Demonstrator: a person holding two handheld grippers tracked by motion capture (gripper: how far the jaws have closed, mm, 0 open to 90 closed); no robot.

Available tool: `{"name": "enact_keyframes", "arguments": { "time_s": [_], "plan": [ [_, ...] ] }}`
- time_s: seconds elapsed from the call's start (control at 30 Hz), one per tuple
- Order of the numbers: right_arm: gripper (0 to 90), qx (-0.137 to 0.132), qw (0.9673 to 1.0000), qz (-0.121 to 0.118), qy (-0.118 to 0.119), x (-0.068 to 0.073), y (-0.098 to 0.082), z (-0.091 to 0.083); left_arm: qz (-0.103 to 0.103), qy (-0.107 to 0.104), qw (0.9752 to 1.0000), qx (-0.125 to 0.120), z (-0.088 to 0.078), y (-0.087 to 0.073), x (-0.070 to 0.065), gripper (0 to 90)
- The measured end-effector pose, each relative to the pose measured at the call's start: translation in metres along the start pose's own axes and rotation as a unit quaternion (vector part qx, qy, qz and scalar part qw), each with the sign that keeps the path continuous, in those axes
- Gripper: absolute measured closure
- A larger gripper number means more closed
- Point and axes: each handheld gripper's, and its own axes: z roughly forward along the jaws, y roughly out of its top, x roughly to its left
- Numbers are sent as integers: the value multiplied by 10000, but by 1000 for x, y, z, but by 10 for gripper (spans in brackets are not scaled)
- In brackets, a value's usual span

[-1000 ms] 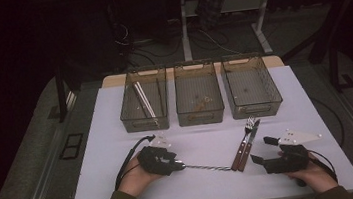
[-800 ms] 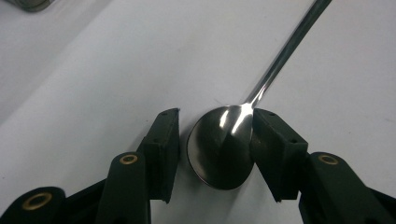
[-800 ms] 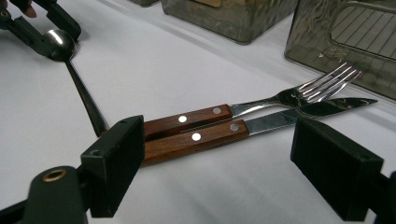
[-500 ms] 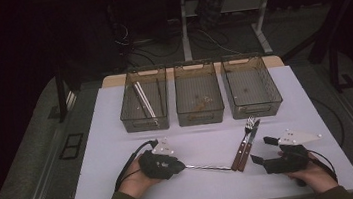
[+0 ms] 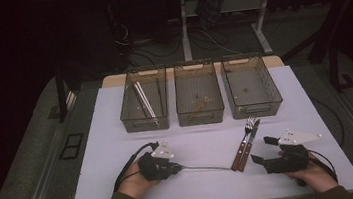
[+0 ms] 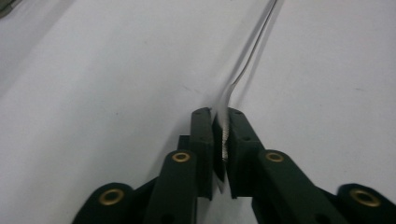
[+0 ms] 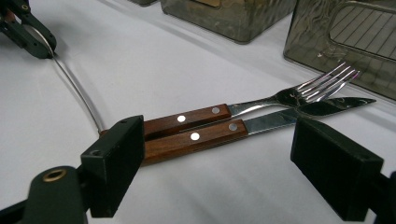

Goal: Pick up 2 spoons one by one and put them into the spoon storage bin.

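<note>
Lower left of the high view: the left gripper (image 5: pixel 178 168), its jaws having just been closing, is pinching the bowl of a thin steel spoon (image 5: pixel 207 168) lying on the smooth white table (image 5: pixel 119 146). Lower right: the right gripper (image 5: pixel 262 151) is standing wide beside 2 wood-handled utensils, fork (image 5: pixel 246 139) and knife (image 5: pixel 250 144).

Three smoky transparent plastic bins stand in a row on the white table (image 5: pixel 120 151): left bin (image 5: pixel 131 115), middle bin (image 5: pixel 200 111), right bin (image 5: pixel 254 105). One wooden-handled steel fork (image 7: pixel 261 102), one wooden-handled steel knife (image 7: pixel 280 119), one thin all-metal spoon (image 5: pixel 207 167). Two black hand-held tools: left tool (image 5: pixel 176 168), right tool (image 5: pixel 264 150).
</note>
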Motion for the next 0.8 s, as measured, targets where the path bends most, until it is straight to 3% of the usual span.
{"name": "enact_keyframes", "arguments": {
  "time_s": [0.53, 0.8],
  "plan": [
    [175, 25, 10000, -38, -2, 0, 0, 1, -115, -94, 9999, -28, 0, 0, 3, 838],
    [175, 61, 9999, -115, 11, 1, 0, 3, -342, -72, 9984, -445, -10, 2, 8, 839]
  ]
}}
